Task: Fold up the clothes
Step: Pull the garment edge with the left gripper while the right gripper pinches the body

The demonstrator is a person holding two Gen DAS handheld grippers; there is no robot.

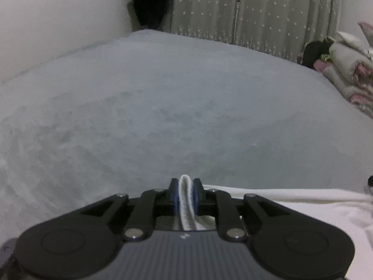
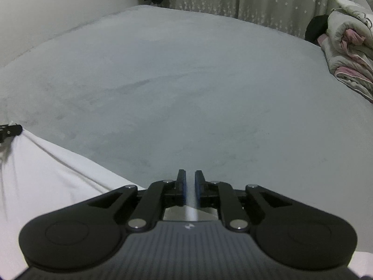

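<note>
White garment [image 1: 291, 210] lies on the grey bed [image 1: 163, 93], its edge bunched between the left tool [image 1: 186, 187], which pinches it. Right tool [image 2: 190, 182] stands slightly spread, nothing clearly gripped; cloth sits left of it. Folding looks barely begun, folds remain.

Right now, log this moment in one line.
left gripper: shut on white garment | right gripper: narrow gap, grip unclear | surface: grey bed

Two grippers [image 1: 186, 194] [image 2: 190, 187]; one white garment [image 1: 291, 207]; one bed [image 1: 163, 93]; one bundled quilt [image 2: 347, 53]; two curtains [image 1: 233, 7].
</note>
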